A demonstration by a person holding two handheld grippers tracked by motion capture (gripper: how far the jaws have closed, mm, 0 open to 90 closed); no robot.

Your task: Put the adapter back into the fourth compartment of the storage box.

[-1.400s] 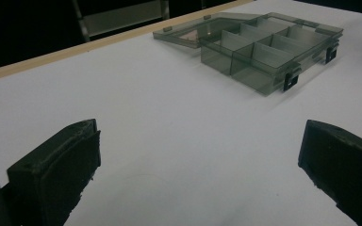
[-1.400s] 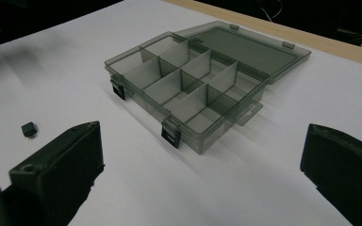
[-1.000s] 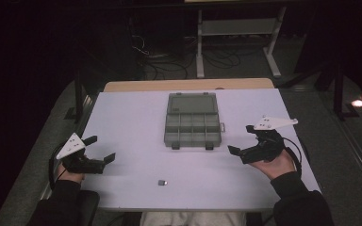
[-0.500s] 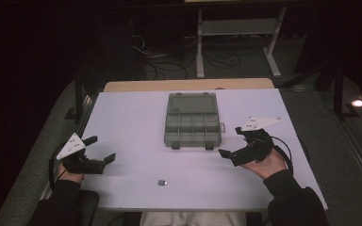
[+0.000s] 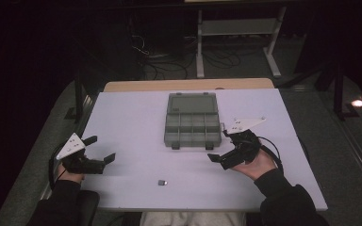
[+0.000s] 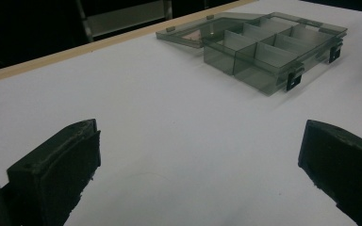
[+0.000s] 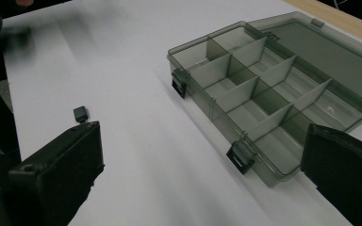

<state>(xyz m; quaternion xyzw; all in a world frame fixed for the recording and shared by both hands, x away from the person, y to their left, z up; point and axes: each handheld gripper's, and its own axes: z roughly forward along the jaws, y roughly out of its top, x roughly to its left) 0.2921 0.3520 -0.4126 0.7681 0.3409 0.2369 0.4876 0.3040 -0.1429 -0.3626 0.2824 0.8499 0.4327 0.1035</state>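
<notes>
The right claw (image 5: 222, 157) is hovering low over the white desk (image 5: 122, 122), jaws standing wide apart and gripping nothing, just in front of the box's (image 5: 192, 120) near right corner. The left claw (image 5: 101, 151) is resting near the desk's left edge, jaws also spread and empty, well apart from everything.

The box, a smoky clear plastic organiser, is lying at the desk's middle with its lid folded flat behind it and its compartments looking empty. A chip (image 5: 162, 181), small, dark and blocky, is sitting alone near the front edge, between the two claws and closer to the right one.

The chip is probably light, hard and easy to flick away; pinching its two flat sides squarely from above seems safest. The box looks stiff but light, likely to slide if nudged.
</notes>
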